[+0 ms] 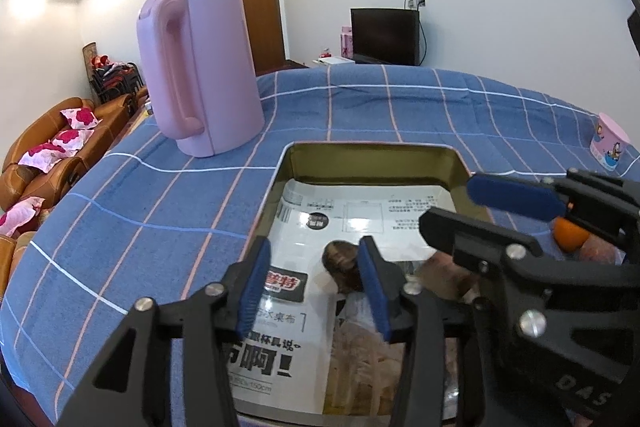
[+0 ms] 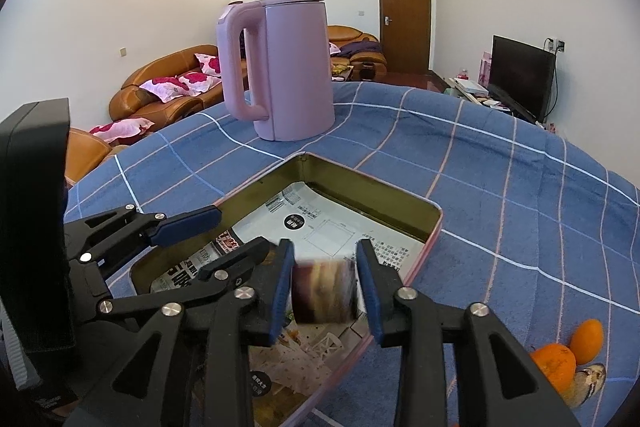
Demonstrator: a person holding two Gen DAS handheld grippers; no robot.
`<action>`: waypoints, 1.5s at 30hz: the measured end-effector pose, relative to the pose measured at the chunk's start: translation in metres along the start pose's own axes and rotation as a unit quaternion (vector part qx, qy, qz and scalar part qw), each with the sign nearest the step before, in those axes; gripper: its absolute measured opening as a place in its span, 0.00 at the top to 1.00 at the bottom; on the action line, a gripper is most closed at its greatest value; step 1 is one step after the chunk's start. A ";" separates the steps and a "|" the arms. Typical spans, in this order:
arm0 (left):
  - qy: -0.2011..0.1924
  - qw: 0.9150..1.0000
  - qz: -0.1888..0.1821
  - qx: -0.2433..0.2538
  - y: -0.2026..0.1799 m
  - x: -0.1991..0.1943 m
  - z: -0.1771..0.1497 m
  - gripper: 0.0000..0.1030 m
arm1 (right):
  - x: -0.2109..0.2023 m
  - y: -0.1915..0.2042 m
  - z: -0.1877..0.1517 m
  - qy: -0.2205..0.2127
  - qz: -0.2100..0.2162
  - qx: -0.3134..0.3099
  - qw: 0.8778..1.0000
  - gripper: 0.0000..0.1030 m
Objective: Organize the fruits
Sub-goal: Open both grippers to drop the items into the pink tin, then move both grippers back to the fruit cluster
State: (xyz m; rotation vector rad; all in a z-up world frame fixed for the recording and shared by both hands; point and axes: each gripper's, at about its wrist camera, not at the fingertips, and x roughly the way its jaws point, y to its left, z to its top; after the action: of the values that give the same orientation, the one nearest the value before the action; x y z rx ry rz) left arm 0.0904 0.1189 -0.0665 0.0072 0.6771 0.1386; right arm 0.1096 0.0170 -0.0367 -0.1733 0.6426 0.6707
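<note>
A shallow metal tin [image 1: 366,157] [image 2: 434,223], lined with printed paper, lies on the blue checked cloth. My left gripper [image 1: 314,291] is open and empty over the tin's near part. My right gripper [image 2: 325,285] hangs over the tin's near edge with a blurred, dark purple and tan object [image 2: 324,291] between its pads; whether they touch it I cannot tell. In the left wrist view the right gripper [image 1: 480,211] enters from the right. Two oranges [image 2: 554,361] [image 2: 587,341] lie on the cloth right of the tin; one orange [image 1: 570,235] shows behind the right gripper.
A tall pink kettle [image 1: 200,67] [image 2: 280,67] stands on the cloth behind the tin. A small pink cup [image 1: 610,141] stands at the far right. A patterned object [image 2: 588,379] lies by the oranges. Sofas, a television and a door lie beyond the table.
</note>
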 end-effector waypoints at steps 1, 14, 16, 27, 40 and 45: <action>-0.004 1.000 -0.001 -0.001 -0.001 -0.002 -0.001 0.39 | -0.003 0.000 0.000 -0.004 0.001 0.000 1.000 0.53; -0.032 0.999 -0.022 0.003 -0.017 -0.033 -0.006 0.25 | -0.062 -0.011 -0.019 -0.040 -0.036 0.005 0.999 0.40; -0.034 0.999 -0.029 -0.004 -0.019 -0.038 -0.009 0.25 | -0.077 -0.019 -0.027 -0.047 -0.047 0.013 0.998 0.40; -0.047 0.996 -0.078 0.026 -0.074 -0.065 -0.030 0.25 | -0.145 -0.075 -0.107 -0.037 -0.172 0.077 0.981 0.40; -0.007 0.990 -0.117 0.084 -0.126 -0.058 -0.043 0.25 | -0.129 -0.082 -0.138 0.010 -0.176 0.083 0.981 0.40; 0.008 0.988 -0.127 0.092 -0.135 -0.054 -0.044 0.25 | -0.125 -0.085 -0.140 0.028 -0.170 0.097 0.980 0.41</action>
State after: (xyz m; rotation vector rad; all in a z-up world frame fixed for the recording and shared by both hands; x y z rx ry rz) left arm 0.0379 -0.0233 -0.0740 0.0977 0.6994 -0.1700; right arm 0.0187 -0.1635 -0.0766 -0.1164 0.7094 0.2727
